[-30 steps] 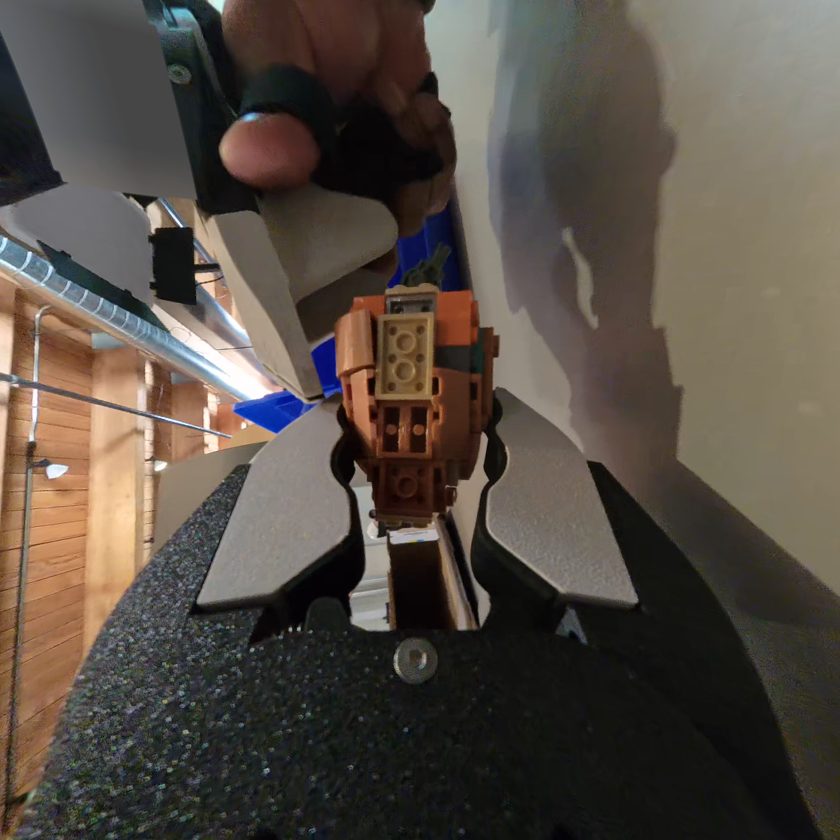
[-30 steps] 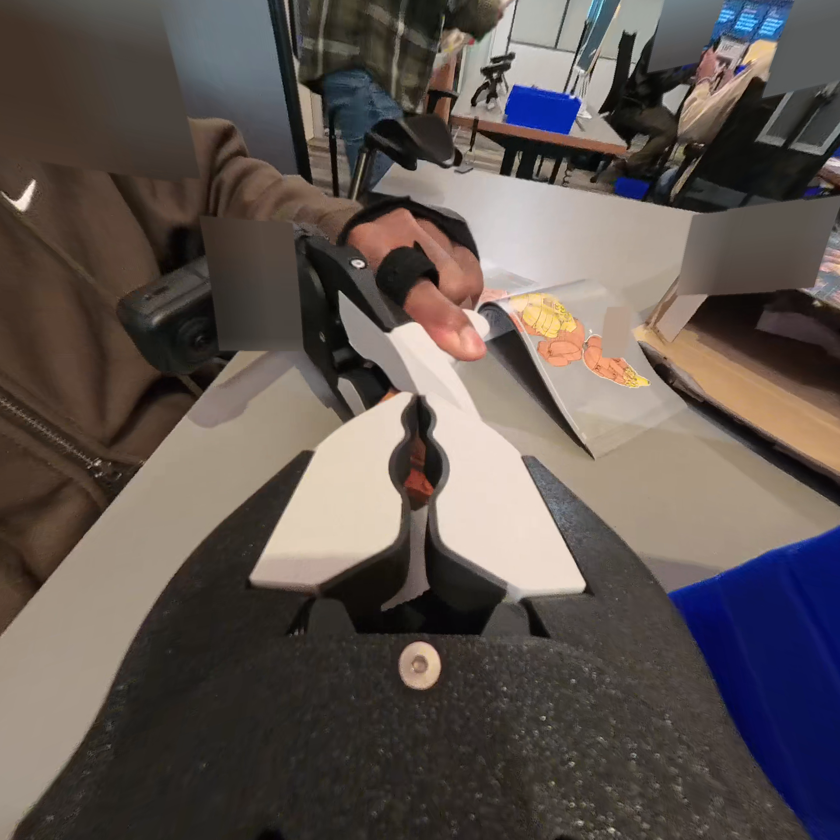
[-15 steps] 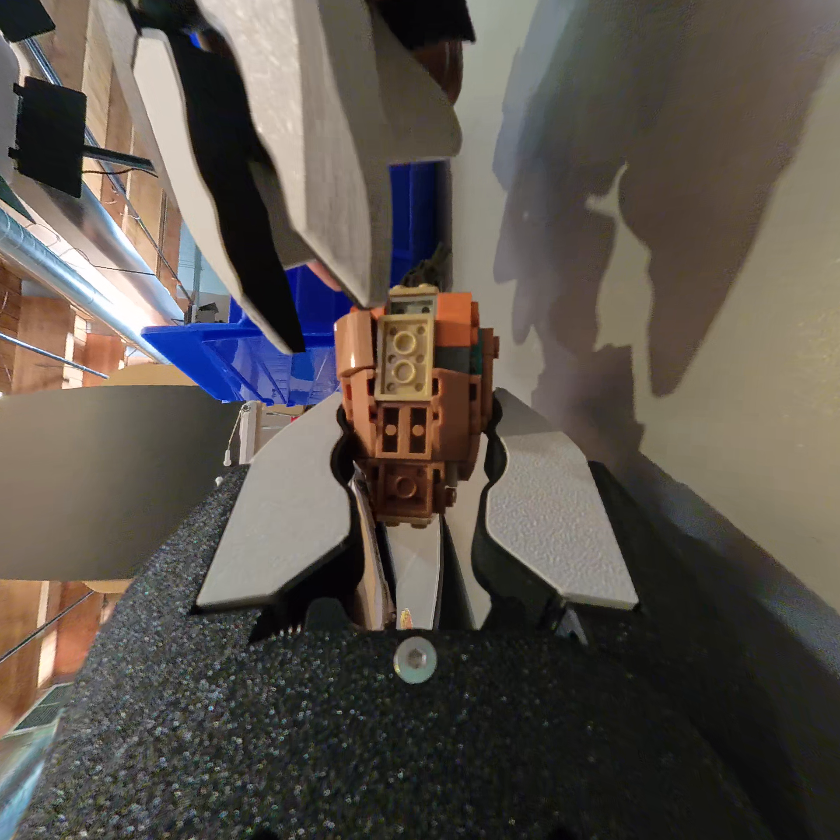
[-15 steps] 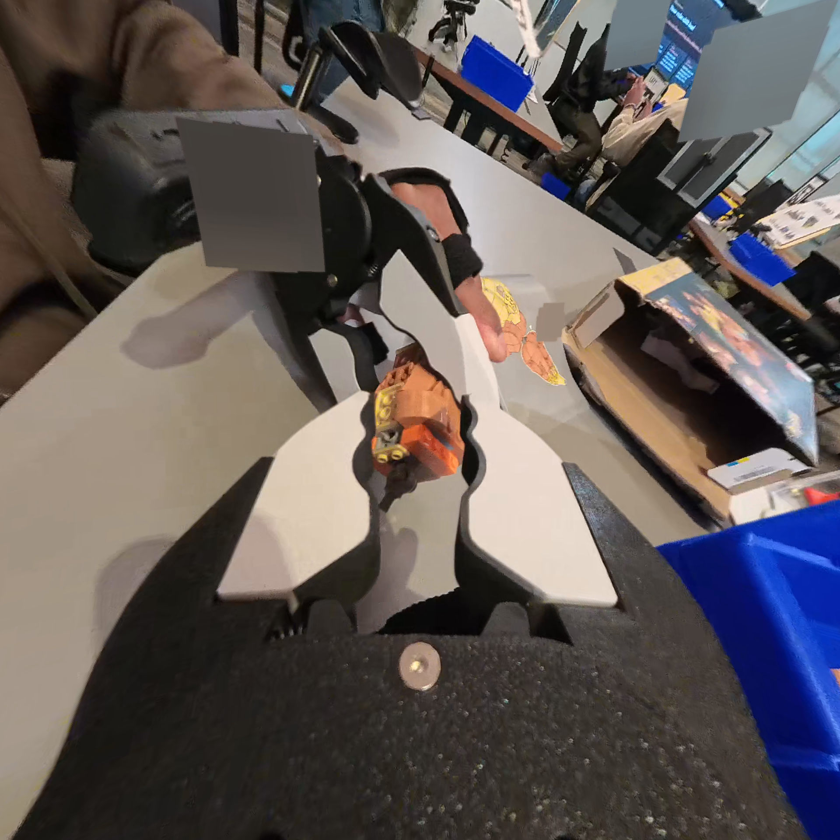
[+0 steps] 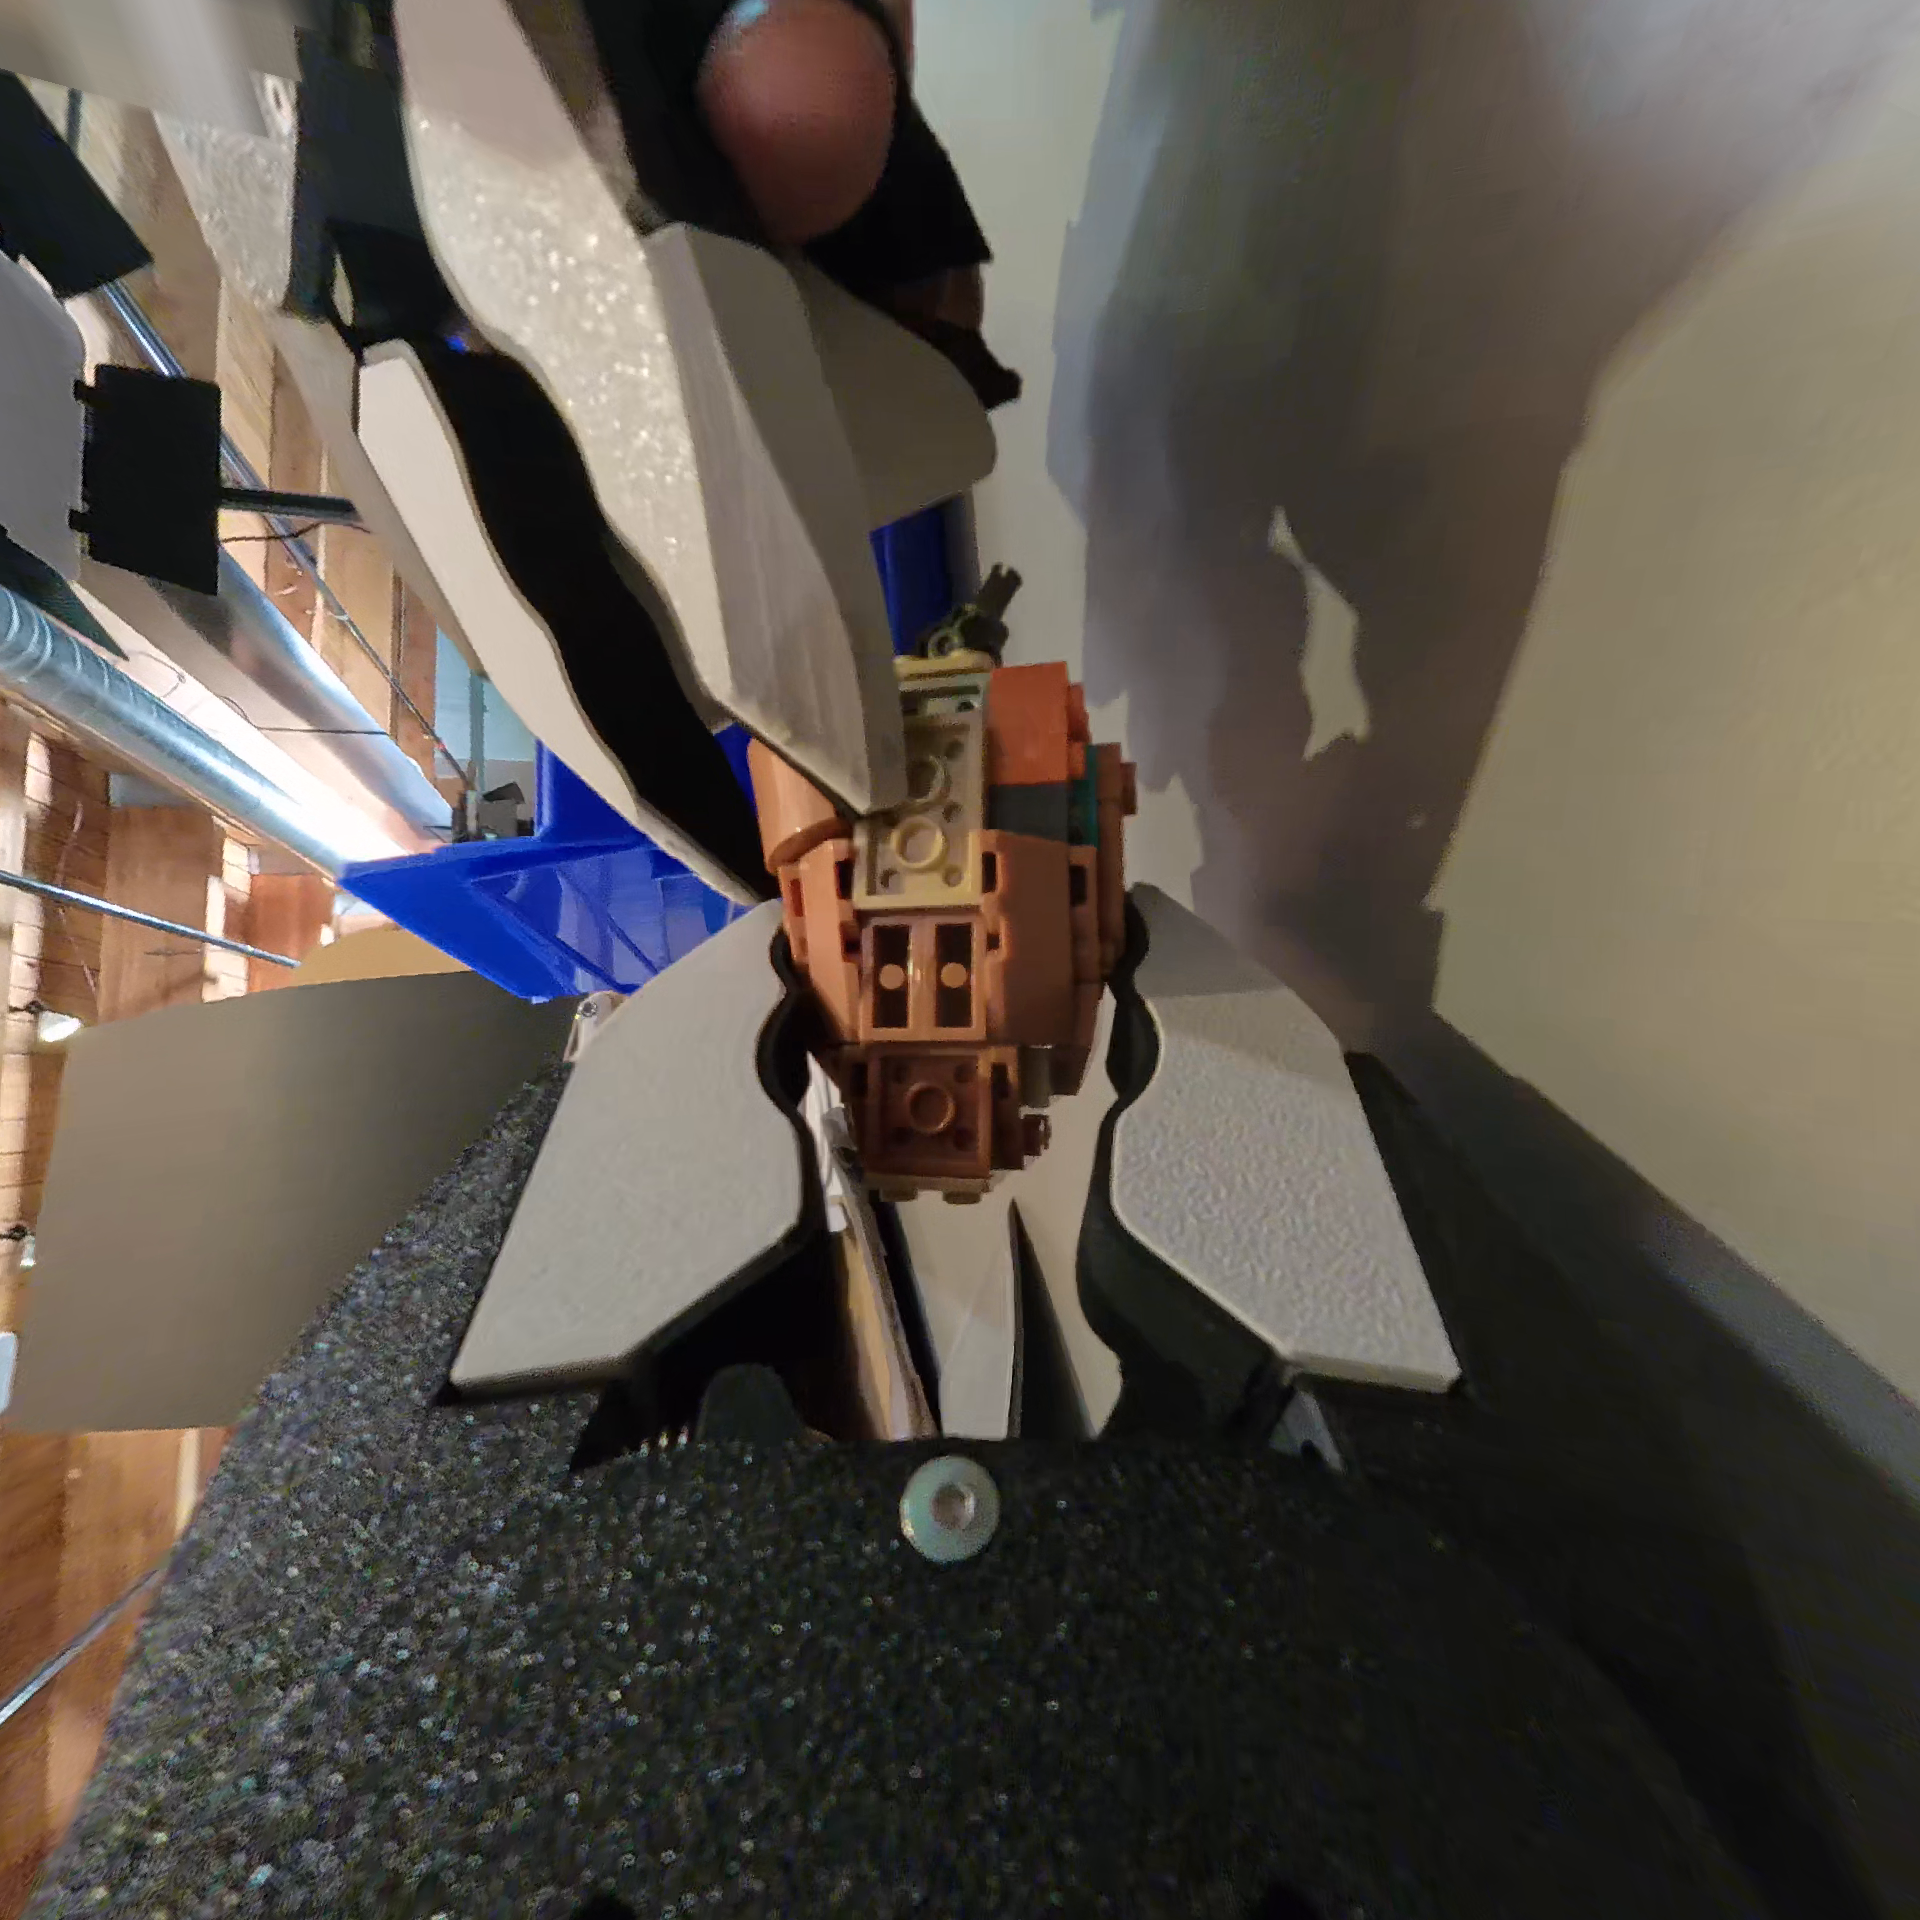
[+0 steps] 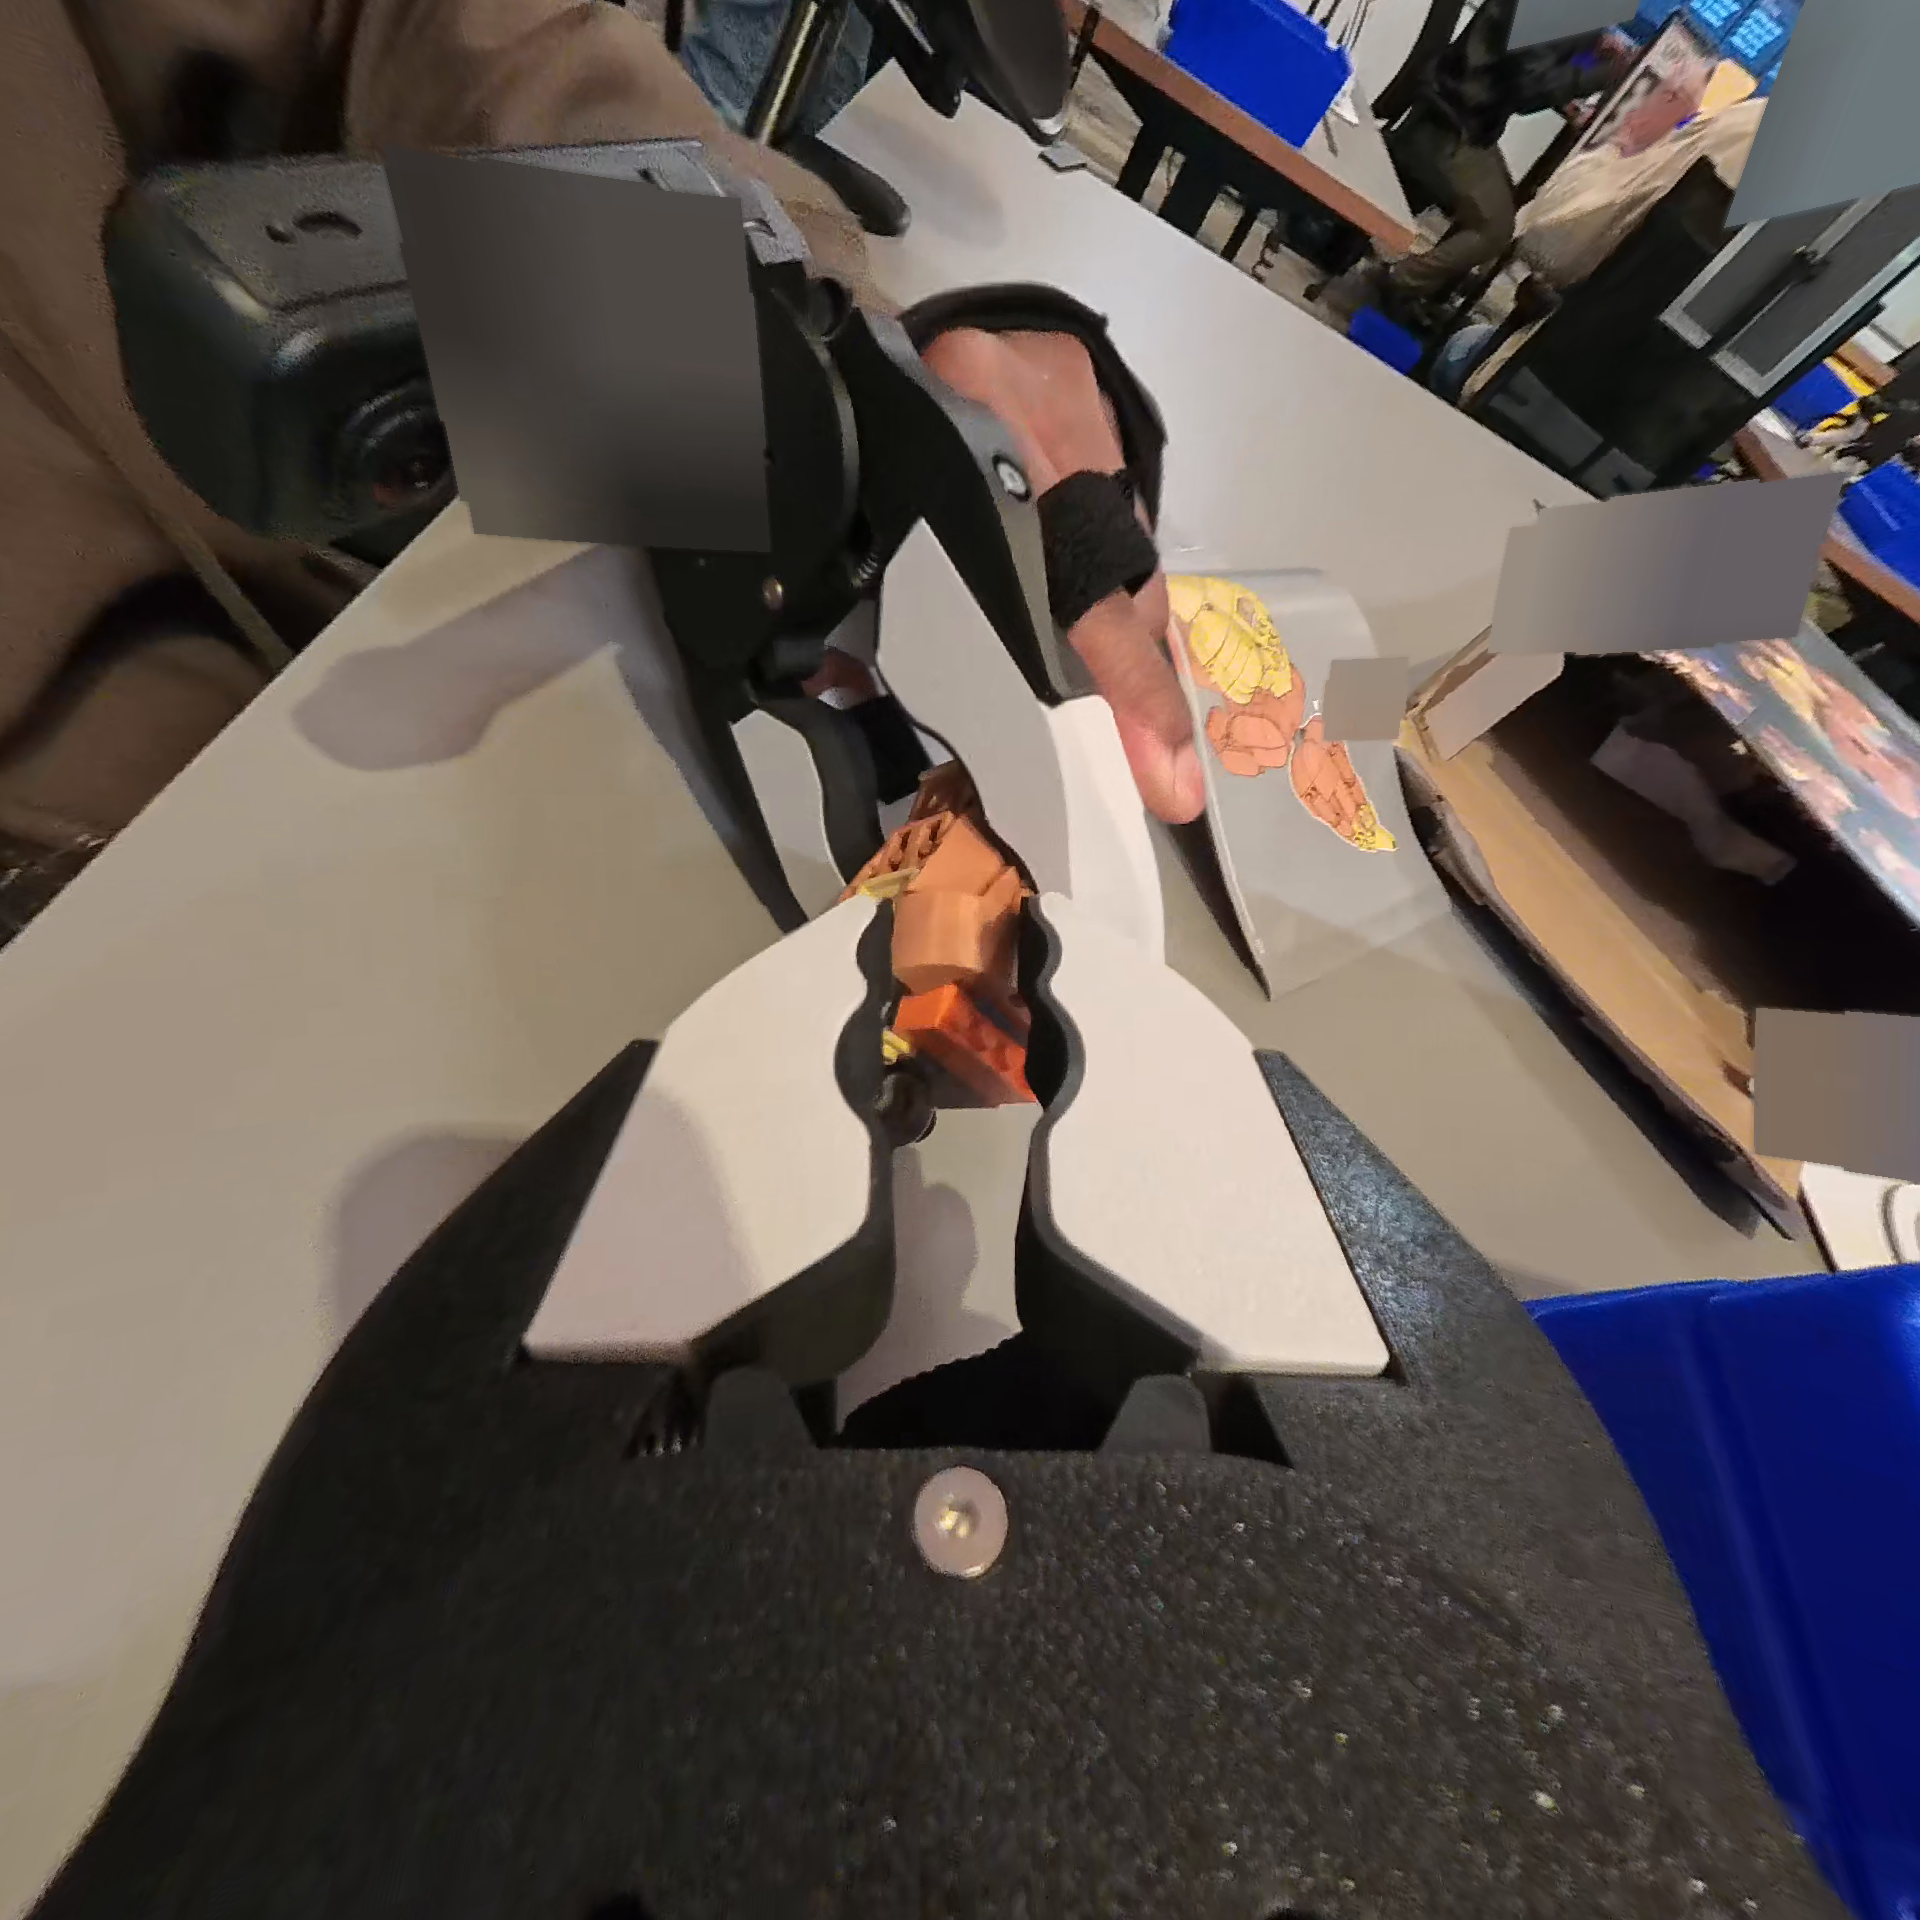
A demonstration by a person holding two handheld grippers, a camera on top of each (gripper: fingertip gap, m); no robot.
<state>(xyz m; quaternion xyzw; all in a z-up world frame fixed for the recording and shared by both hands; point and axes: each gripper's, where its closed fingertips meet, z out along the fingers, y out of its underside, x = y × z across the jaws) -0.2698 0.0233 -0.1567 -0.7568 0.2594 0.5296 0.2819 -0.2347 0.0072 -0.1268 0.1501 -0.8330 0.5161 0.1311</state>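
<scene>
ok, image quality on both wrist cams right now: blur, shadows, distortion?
Left wrist view: brick model sharp, the other tongs and fingertip soft, hard shadows on the table. Right wrist view: wide-angle bending, edges smeared, model fairly crisp.

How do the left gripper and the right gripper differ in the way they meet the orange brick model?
The left gripper holds the orange brick model deep between its fingers, clamped on its wide middle; the right gripper has only its fingertips around one end. The left gripper's grip is plain; whether the right gripper presses cannot be told. Both have grey fingers on black bodies and meet at the same model.
</scene>
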